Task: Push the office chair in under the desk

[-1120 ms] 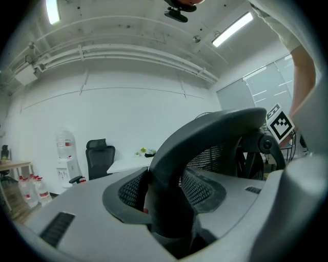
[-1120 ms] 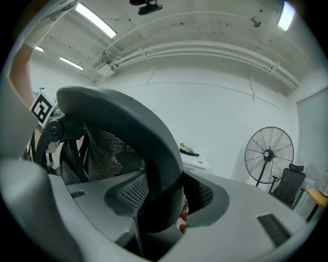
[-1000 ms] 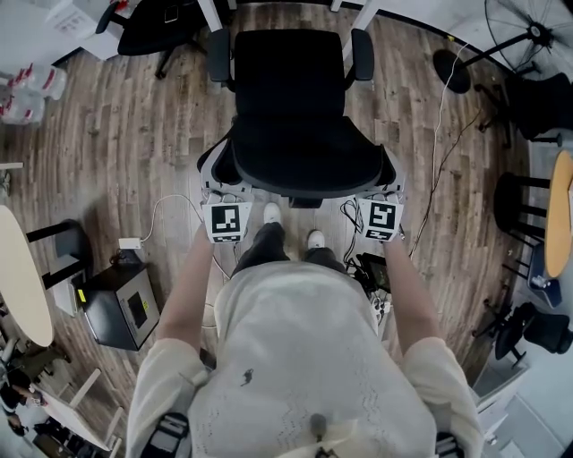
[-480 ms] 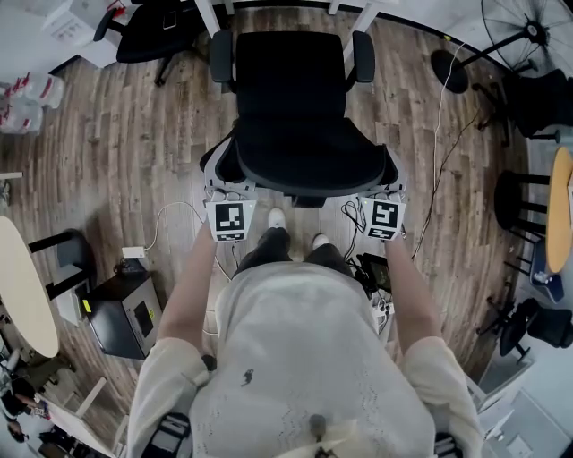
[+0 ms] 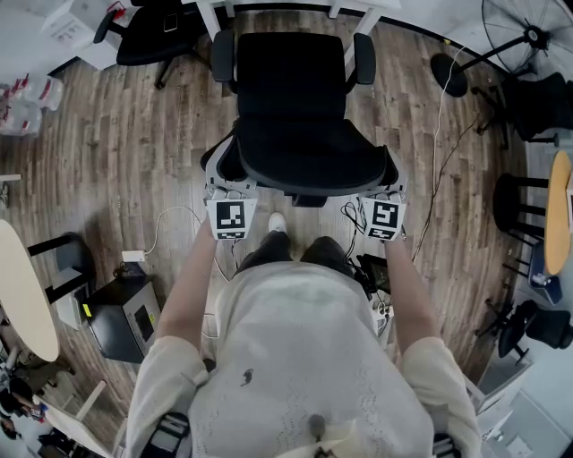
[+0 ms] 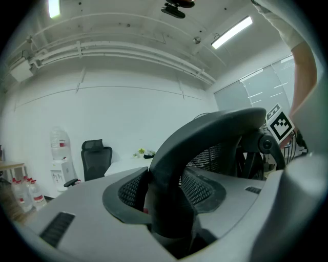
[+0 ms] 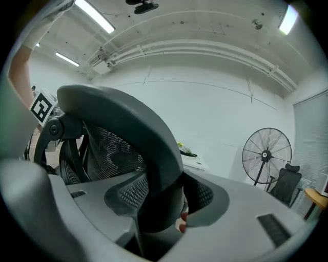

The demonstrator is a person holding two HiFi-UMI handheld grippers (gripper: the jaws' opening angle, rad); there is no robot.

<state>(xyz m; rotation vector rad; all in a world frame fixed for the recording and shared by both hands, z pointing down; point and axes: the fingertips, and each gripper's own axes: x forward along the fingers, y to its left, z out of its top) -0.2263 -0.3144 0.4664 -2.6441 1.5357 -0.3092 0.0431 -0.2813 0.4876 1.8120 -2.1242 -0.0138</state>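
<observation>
The black office chair point(image 5: 291, 89) stands in front of me, its seat pointing toward the white desk legs point(image 5: 211, 12) at the top of the head view. Its curved backrest point(image 5: 304, 165) is nearest to me. My left gripper point(image 5: 224, 186) grips the backrest's left end, and its grey jaws are closed around the black rim point(image 6: 205, 135). My right gripper point(image 5: 387, 188) does the same at the right end, with the rim point(image 7: 138, 128) running between its jaws. The left gripper point(image 6: 169, 207) and the right gripper point(image 7: 159, 207) each fill the lower part of their own views.
A second black chair point(image 5: 152, 31) stands at the back left. A floor fan point(image 5: 528, 36) and its base point(image 5: 448, 72) are at the back right. A black box point(image 5: 121, 313) and cables point(image 5: 179, 215) lie on the wooden floor at the left. A round table point(image 5: 22, 286) is at the left edge.
The person has stepped forward, and the chair has rolled a little toward the desk legs with both grippers still clamped on its backrest. Only one shoe shows now.
</observation>
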